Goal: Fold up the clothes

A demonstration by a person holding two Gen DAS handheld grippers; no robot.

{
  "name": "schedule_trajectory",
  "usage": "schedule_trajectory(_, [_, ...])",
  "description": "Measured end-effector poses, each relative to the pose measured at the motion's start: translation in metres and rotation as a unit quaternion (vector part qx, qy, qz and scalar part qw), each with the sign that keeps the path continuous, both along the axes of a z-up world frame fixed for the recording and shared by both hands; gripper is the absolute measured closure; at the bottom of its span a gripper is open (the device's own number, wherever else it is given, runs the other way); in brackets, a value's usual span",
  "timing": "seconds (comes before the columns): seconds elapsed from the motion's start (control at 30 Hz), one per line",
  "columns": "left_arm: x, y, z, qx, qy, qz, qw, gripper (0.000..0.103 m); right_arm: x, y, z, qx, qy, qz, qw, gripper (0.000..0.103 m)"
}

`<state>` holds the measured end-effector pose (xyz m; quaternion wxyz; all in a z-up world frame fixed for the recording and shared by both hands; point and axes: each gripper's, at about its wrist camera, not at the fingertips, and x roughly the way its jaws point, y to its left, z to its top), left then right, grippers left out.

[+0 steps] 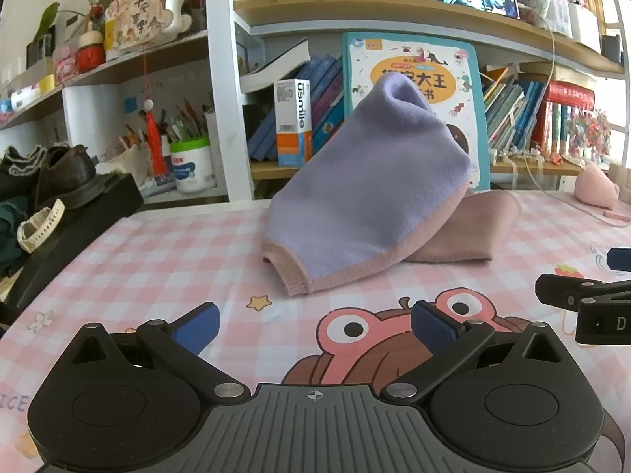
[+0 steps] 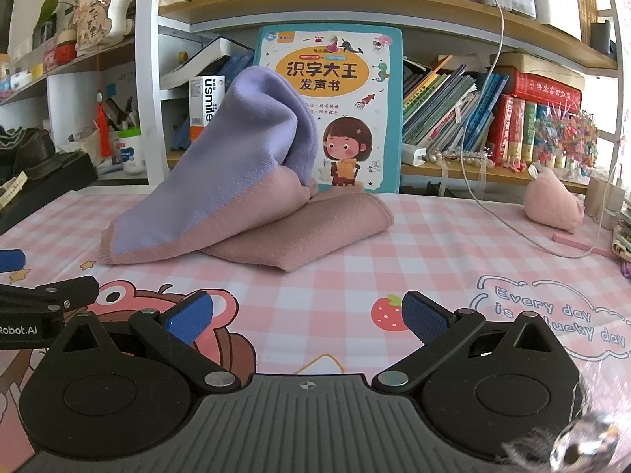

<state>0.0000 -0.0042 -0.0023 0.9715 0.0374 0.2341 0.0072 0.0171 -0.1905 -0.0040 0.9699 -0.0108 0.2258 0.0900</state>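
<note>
A purple and pink knitted garment [image 1: 366, 193] lies heaped on the checked tablecloth [image 1: 165, 260], its purple part peaking upward and a pink folded part spread to the right. In the right wrist view the same garment [image 2: 236, 181] sits ahead and left. My left gripper [image 1: 315, 327] is open, some way short of the garment's pink hem, with nothing between its blue pads. My right gripper [image 2: 307, 319] is open too, over the tablecloth [image 2: 434, 244] in front of the pink fold. Each gripper shows at the edge of the other's view.
A tall picture book [image 2: 335, 106] leans against the bookshelf right behind the garment. A black box with shoes [image 1: 67, 197] sits at the left table edge. A pink plush [image 2: 552, 205] and a white cable [image 2: 512, 232] lie at the right.
</note>
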Motion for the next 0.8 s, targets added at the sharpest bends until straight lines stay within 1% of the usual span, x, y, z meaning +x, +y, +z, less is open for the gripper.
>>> schedule_trajectory(0.8, [-0.0001,-0.0012,-0.0005,0.002,-0.001,0.002,1.0,0.0,0.001,0.001,-0.0005,-0.002,0.002,-0.001,1.0,0.0])
